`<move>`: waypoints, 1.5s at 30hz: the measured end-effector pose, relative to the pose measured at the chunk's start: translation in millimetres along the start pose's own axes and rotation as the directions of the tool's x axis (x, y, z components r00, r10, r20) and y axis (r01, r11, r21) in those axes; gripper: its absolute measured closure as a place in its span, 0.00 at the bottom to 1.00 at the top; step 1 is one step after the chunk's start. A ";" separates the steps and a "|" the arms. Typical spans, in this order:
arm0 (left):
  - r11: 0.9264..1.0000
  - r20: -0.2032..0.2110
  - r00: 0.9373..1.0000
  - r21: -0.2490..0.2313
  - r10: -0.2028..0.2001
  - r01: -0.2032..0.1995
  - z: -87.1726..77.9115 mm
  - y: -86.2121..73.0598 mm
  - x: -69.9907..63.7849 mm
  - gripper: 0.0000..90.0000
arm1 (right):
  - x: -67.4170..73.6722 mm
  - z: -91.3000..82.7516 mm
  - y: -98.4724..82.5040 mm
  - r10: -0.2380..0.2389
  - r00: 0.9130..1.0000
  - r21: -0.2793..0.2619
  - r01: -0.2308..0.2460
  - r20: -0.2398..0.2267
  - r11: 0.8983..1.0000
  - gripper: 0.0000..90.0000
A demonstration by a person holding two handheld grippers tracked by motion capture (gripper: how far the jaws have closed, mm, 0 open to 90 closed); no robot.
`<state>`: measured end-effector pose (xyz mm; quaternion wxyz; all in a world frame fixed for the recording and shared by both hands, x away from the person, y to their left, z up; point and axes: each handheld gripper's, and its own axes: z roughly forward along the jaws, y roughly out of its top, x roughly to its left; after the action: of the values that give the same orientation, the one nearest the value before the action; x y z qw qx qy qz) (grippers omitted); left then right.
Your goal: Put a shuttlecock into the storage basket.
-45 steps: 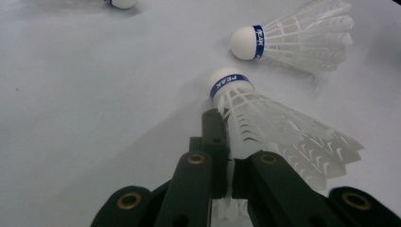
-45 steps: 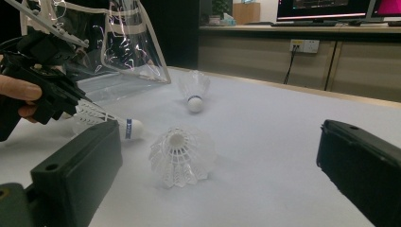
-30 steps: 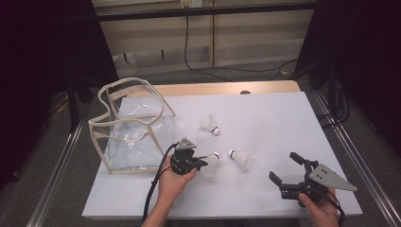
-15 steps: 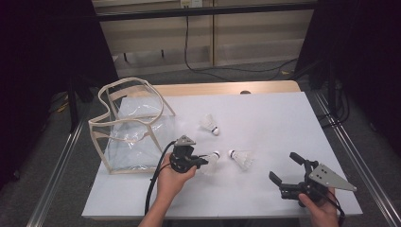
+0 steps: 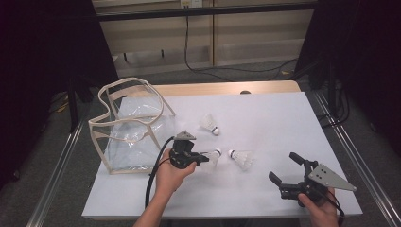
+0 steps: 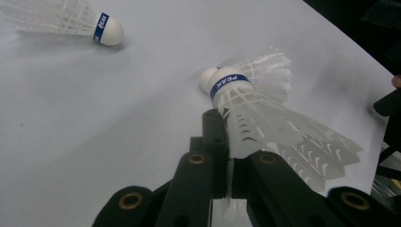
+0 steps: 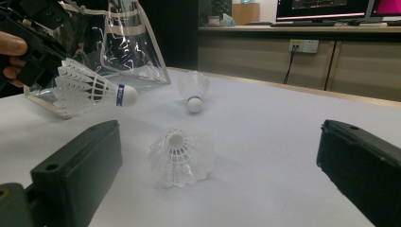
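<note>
Jaws of the left gripper (image 5: 204, 158) clamp the feather skirt of a shuttlecock (image 6: 265, 120), centre frame, its blue band reading "PEAK". Jaws of the right gripper (image 5: 287, 169) stand wide at lower right above the table (image 5: 283, 118), holding nothing.

A matt white sheet covers the table (image 5: 283, 118), with bare wood along its far edge. The held shuttlecock (image 6: 255, 118) has white plastic mesh feathers and a smooth cork-like tip banded in glossy blue. The bag (image 5: 135, 127) is clear glossy plastic with cream cloth trim. The left tongs (image 6: 226, 142) are matt black plastic.
</note>
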<state>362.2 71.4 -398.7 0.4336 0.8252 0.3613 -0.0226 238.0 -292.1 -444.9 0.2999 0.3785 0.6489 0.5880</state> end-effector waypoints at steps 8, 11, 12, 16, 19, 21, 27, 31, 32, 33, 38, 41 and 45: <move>1.000 0.003 1.000 0.013 -0.014 0.014 -5.2 10.8 -3.3 1.00 | 0.0 -0.1 0.1 0.001 1.000 -0.001 -0.001 -0.002 1.000 0.01; 1.000 0.012 1.000 0.020 -0.013 0.013 -7.1 14.6 -2.9 1.00 | -0.3 -0.3 0.1 -0.001 1.000 -0.001 0.001 -0.001 1.000 0.01; 1.000 0.013 1.000 0.021 -0.011 0.011 -8.0 15.8 -2.8 1.00 | -0.3 -0.3 0.1 -0.001 1.000 -0.001 0.001 -0.001 1.000 0.01; 0.999 0.017 1.000 0.026 -0.023 0.022 -9.6 20.4 -2.9 1.00 | -0.2 -0.1 0.0 0.002 1.000 0.000 -0.002 -0.002 1.000 0.01; 0.999 0.014 1.000 0.035 -0.018 0.018 -11.0 23.4 -2.5 1.00 | 0.1 0.1 -0.1 0.004 1.000 -0.001 -0.004 -0.002 1.000 0.01; 0.999 0.006 1.000 0.036 -0.015 0.015 -12.6 25.2 -2.2 1.00 | 0.2 0.1 -0.1 0.005 1.000 0.000 -0.005 -0.002 1.000 0.01; 0.999 0.006 1.000 0.043 -0.021 0.021 -16.8 30.3 -1.7 1.00 | 0.4 0.5 -0.2 0.009 1.000 0.001 -0.009 -0.005 1.000 0.01; 0.999 0.004 0.999 0.037 -0.032 0.032 -20.4 35.4 -2.1 1.00 | 0.3 0.5 -0.2 0.009 1.000 0.000 -0.009 -0.004 1.000 0.01; 0.999 0.003 1.000 0.042 -0.027 0.026 -21.5 36.8 -1.8 1.00 | 0.2 0.4 -0.3 0.011 1.000 0.000 -0.011 -0.004 1.000 0.01; 0.999 0.003 1.000 0.042 -0.029 0.029 -22.3 38.2 -2.0 1.00 | 0.1 0.5 -0.3 0.010 1.000 0.000 -0.010 -0.004 1.000 0.01; 0.998 0.005 0.999 0.047 -0.033 0.033 -24.4 43.0 -1.0 1.00 | 0.1 0.5 0.0 0.008 1.000 -0.001 -0.008 -0.005 1.000 0.01; 0.998 0.012 0.999 0.046 -0.037 0.036 -24.2 45.3 -0.7 1.00 | -0.1 0.5 -0.2 0.010 1.000 0.001 -0.010 -0.004 1.000 0.01; 0.998 0.006 0.999 0.048 -0.034 0.033 -23.5 46.9 -0.9 1.00 | -0.3 0.2 0.1 0.003 1.000 -0.002 -0.003 -0.004 1.000 0.01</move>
<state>383.8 71.0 -350.9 0.4148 0.8290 0.3728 -0.0415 238.3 -292.2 -444.9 0.2981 0.3782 0.6483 0.5898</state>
